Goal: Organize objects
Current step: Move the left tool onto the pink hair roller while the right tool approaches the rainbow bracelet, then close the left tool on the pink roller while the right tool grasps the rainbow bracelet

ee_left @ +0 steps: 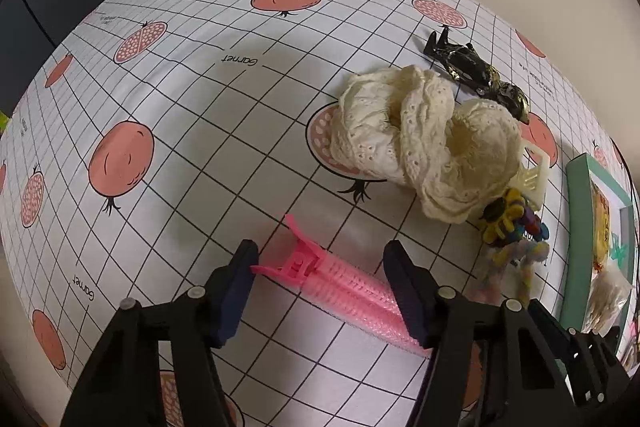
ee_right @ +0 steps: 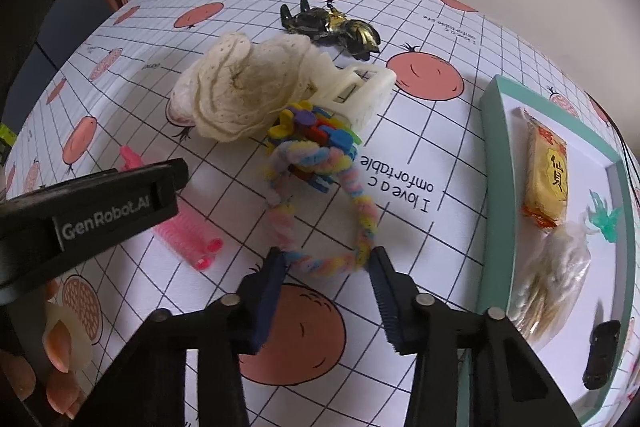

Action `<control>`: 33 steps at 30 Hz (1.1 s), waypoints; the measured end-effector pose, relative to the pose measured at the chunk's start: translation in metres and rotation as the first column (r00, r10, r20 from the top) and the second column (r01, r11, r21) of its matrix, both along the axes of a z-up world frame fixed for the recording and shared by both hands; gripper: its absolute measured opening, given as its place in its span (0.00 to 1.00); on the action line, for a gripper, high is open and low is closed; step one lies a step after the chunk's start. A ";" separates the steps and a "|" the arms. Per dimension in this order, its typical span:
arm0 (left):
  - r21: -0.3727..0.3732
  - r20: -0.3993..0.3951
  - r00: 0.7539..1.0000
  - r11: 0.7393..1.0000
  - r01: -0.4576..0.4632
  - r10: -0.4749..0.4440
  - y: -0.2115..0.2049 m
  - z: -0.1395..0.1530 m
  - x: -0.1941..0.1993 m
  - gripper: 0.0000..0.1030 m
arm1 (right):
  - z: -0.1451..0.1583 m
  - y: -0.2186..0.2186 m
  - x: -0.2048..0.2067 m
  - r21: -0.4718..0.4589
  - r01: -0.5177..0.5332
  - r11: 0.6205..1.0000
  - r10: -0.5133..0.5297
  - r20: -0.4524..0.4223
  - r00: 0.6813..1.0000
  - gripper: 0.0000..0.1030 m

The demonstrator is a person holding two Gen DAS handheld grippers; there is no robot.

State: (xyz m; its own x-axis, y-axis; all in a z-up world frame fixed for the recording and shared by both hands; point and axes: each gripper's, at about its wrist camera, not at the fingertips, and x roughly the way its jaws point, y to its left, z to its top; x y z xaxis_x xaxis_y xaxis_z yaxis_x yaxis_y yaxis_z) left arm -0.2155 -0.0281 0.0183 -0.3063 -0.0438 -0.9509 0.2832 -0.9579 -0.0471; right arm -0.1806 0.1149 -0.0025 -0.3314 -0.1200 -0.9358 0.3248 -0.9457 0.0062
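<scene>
A pink hair clip (ee_left: pixel 340 283) is straddled by the open left tongs (ee_left: pixel 320 291) on the table (ee_left: pixel 192 115), beside a cream cloth (ee_left: pixel 424 143).

We see two wrist views, both looking forward and down along open fingers, close above the tablecloth (ee_left: pixel 192 131). Our left view sits over the pink clip (ee_left: pixel 340 283); our right view faces the tray (ee_right: pixel 494 131). Both share the cream scrunchie (ee_left: pixel 420 143), the clip and the tray.

The left black two-finger gripper (ee_left: pixel 320 279) and the right black two-finger gripper (ee_right: pixel 326 289) both hang low, jaws spread wide apart.
</scene>
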 end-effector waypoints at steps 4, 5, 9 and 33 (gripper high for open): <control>0.006 -0.005 1.000 1.000 0.005 -0.005 -0.001 0.002 0.000 0.53 | 0.004 0.013 0.004 -0.011 0.010 1.000 -0.010 0.001 1.000 0.38; 0.006 -0.004 1.000 1.000 0.012 -0.012 0.000 0.002 -0.001 0.52 | 0.005 0.014 0.004 -0.011 0.011 1.000 -0.011 0.002 1.000 0.38; 0.008 -0.011 1.000 1.000 0.017 -0.017 0.001 0.005 -0.002 0.43 | 0.006 0.016 0.006 -0.010 0.004 1.000 -0.004 0.003 1.000 0.36; 0.022 -0.126 0.992 0.999 0.031 -0.028 0.012 0.044 -0.002 0.41 | 0.022 0.030 0.002 -0.070 0.032 0.997 -0.034 -0.022 0.999 0.08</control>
State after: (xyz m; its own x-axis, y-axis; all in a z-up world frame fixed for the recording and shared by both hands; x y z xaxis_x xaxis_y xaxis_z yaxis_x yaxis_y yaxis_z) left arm -0.2174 -0.0163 0.0624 -0.4242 -0.0109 -0.9055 0.2449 -0.9641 -0.1031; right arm -0.1783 0.1447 0.0198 -0.3576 -0.1737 -0.9176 0.2944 -0.9534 0.0657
